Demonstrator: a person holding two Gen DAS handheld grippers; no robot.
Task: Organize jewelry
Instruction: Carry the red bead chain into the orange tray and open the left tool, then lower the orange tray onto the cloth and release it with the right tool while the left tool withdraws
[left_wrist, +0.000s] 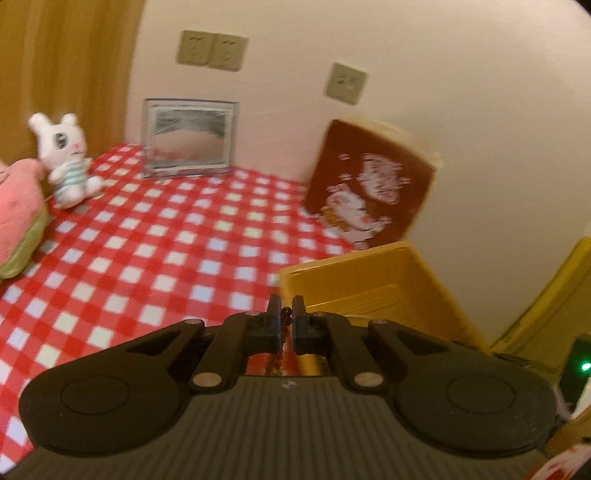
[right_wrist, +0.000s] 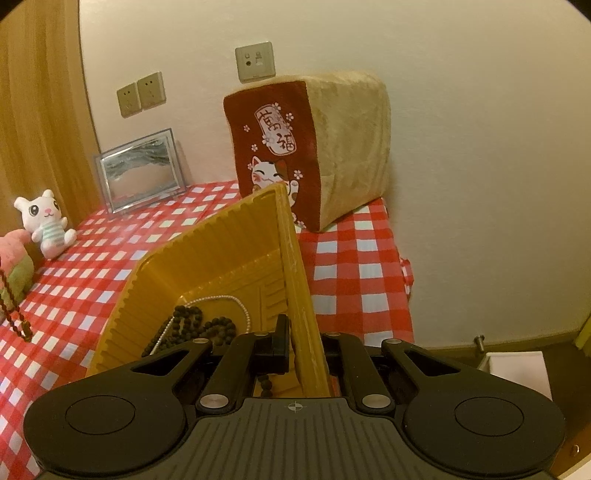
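Partly done. Dark bead strand (right_wrist: 192, 325) and pearl strand (right_wrist: 236, 306) already inside yellow box (right_wrist: 207, 258) on table (left_wrist: 147, 240). Left gripper (left_wrist: 285, 314) fingers pinched on reddish bead chain (left_wrist: 282, 332), raised beside box, not yet deposited. Right gripper (right_wrist: 295, 339) fingers clamped on box wall.

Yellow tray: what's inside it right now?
Inside the yellow tray, right wrist view: a dark bead strand and a white pearl strand. The right gripper, clamped on the tray's rim, hides the near end of the floor.
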